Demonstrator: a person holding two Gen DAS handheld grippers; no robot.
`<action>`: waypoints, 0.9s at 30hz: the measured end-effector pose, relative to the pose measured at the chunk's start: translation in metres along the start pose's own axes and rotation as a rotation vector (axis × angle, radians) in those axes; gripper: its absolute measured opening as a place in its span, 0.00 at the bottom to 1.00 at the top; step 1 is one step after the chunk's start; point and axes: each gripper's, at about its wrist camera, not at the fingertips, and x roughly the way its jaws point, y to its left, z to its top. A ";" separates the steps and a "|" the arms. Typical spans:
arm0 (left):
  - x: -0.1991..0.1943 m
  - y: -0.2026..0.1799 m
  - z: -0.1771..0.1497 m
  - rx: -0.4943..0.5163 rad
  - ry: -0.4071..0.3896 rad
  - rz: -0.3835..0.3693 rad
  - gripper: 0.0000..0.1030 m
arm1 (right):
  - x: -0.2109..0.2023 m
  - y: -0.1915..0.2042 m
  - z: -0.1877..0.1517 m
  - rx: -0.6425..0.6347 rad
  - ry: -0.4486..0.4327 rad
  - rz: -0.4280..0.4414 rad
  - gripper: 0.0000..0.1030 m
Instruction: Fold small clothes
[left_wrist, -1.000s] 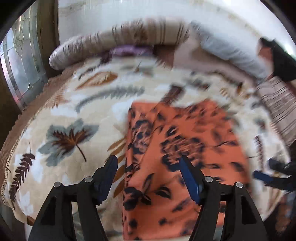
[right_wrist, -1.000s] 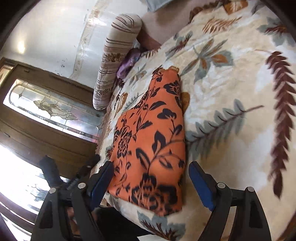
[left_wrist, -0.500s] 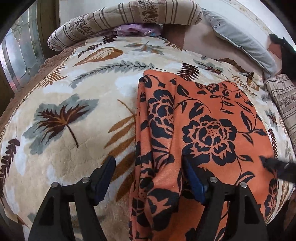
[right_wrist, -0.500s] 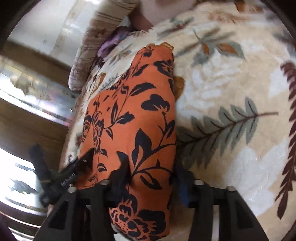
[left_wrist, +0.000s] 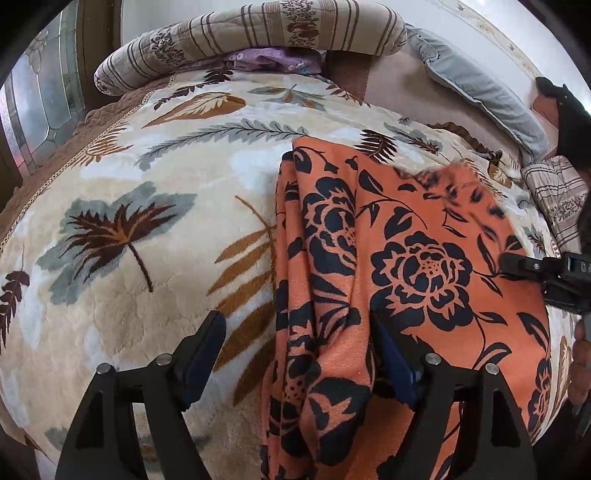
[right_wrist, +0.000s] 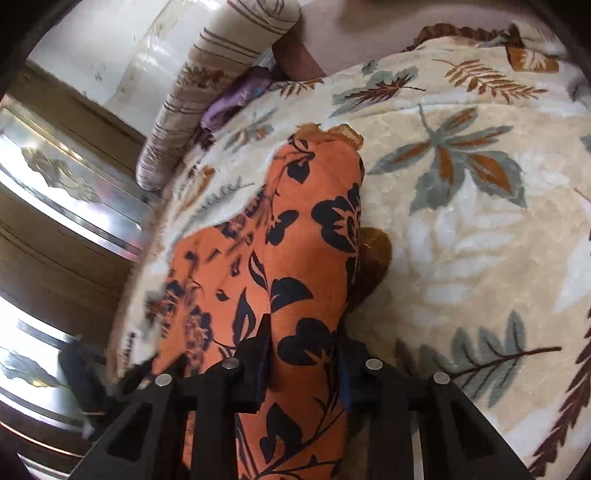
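Left gripper (left_wrist: 295, 354): jaws wide and just been opening; grasping nothing. The left edge of the orange floral garment (left_wrist: 406, 258) lies between them, with the right finger sunk in a fold and the left finger over bare leaf-print blanket (left_wrist: 129, 314).

Garment lies across the blanket, from 12 o'clock down to 6 o'clock in the left wrist view, right of centre. Its left edge is bunched in lengthwise ridges.

Right gripper (right_wrist: 303, 354): jaws have just been closing and now pinch a raised ridge of the garment's near right edge. It shows at 3 o'clock in the left wrist view.

Step, as judged: taking hold of the near edge to start a fold. Next move probably needs the left jaws to close on their edge, then both hands lift and carry it toward 12 o'clock together, level, so the layers stay aligned.

Hard to read:
- the near hem is cut off by both grippers.
- cloth at upper right of the left view is motion-blurred.
- type of garment not determinable.
- a brown patch beside the garment's right edge, unclear whether lining or blanket print.
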 end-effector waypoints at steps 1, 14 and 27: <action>-0.001 -0.001 0.000 0.008 -0.003 0.005 0.79 | -0.005 -0.007 0.000 0.044 -0.007 0.039 0.47; 0.001 0.003 0.001 -0.005 0.006 -0.030 0.79 | 0.021 -0.009 0.045 0.096 -0.026 -0.012 0.35; -0.053 -0.005 -0.010 0.030 -0.027 0.067 0.79 | -0.046 0.061 -0.059 -0.168 -0.078 0.077 0.65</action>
